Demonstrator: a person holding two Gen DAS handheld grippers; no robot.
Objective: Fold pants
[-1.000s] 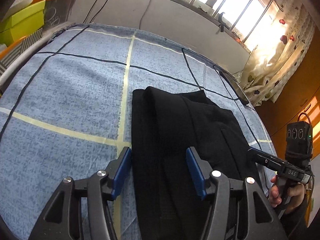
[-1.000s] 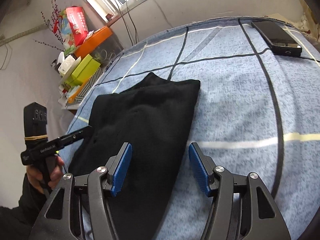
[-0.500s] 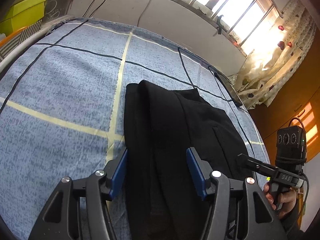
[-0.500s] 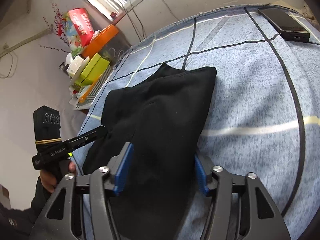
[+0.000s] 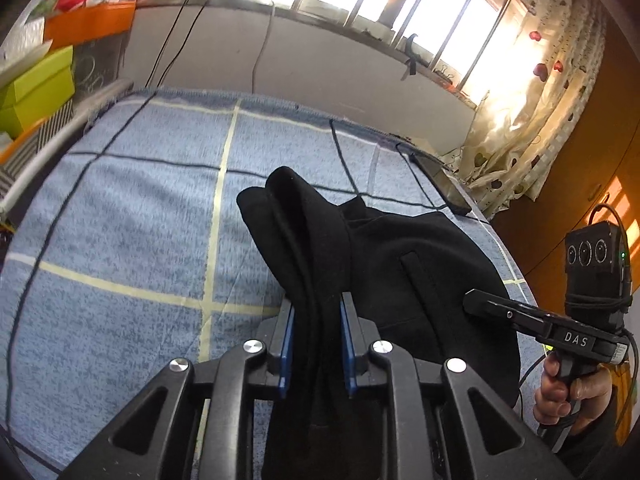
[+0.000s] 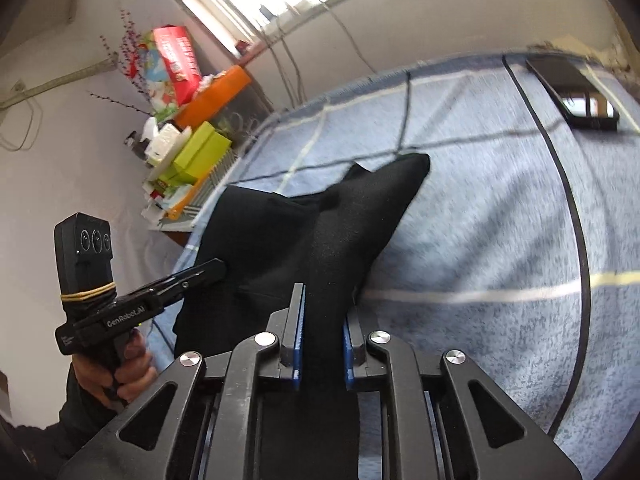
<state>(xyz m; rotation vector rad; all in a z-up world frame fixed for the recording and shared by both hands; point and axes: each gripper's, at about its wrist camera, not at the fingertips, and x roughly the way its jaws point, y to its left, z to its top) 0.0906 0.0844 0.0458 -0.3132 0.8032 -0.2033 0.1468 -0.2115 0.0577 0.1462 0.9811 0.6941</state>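
Black pants (image 5: 400, 264) already folded narrow on the blue checked bed (image 5: 132, 240), near edge now pinched in left claw (image 5: 316, 344) and right claw (image 6: 322, 344), both just closed; cross-fold not yet laid.

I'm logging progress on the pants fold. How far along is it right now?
Done: the black pants already lie doubled into a short stack on the blue checked bedspread. In hand: the left claw and right claw have just closed on the near edge, fabric pinched between both, lifting it. Left: carrying that edge over to the far end and releasing.
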